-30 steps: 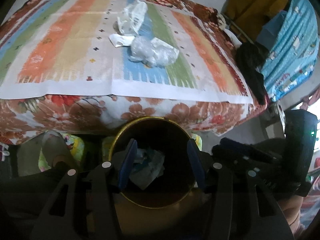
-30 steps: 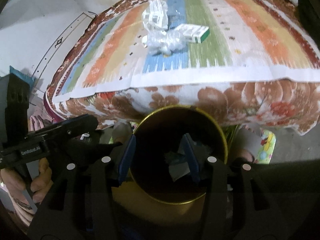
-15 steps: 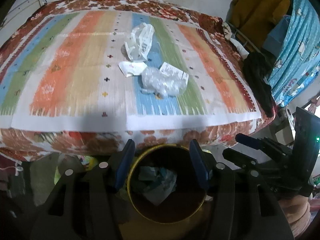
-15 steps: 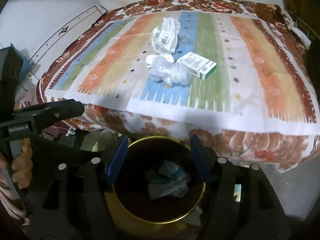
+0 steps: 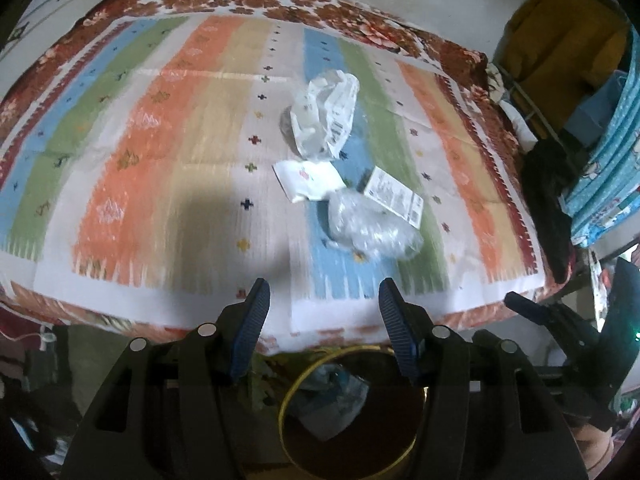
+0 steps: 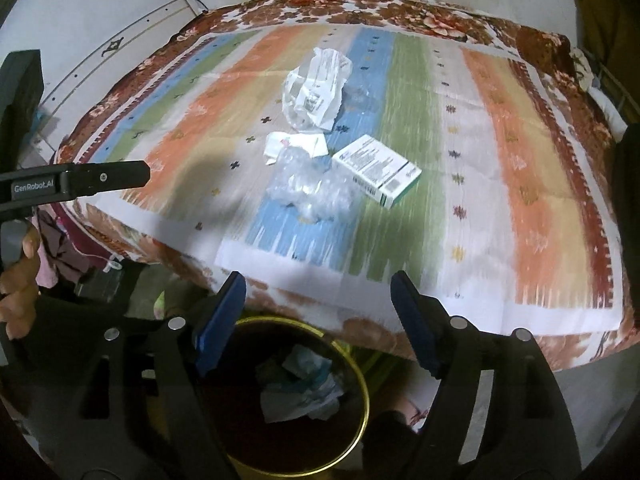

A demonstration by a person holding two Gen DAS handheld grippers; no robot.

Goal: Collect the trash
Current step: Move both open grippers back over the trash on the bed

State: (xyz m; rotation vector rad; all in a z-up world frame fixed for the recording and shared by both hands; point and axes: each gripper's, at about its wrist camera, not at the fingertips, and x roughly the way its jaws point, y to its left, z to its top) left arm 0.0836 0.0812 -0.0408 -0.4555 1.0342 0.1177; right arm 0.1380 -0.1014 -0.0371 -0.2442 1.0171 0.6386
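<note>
Trash lies mid-bed on the striped cover: a crumpled clear bag with a label [image 5: 324, 120] [image 6: 316, 92], a white paper scrap [image 5: 308, 180] [image 6: 294, 146], a clear plastic wad [image 5: 368, 228] [image 6: 308, 188] and a white-green carton [image 5: 396, 196] [image 6: 376, 170]. A gold-rimmed bin [image 5: 288, 400] [image 6: 362, 380] holding crumpled trash stands on the floor below the bed's near edge. My left gripper [image 5: 324, 286] and right gripper [image 6: 318, 278] are both open and empty, raised above the bin, at the bed's near edge, short of the trash.
The bed [image 6: 560, 216] has a flowered sheet edge. Dark clothes [image 5: 548, 208] and blue fabric [image 5: 612, 140] hang at the right of the bed. A white wall lies behind. The other gripper shows at each view's side [image 5: 560, 312] [image 6: 80, 180].
Both grippers have risen from just over the bin and tilted up toward the bed; the bin has dropped low in both views. Both stay open and empty.
</note>
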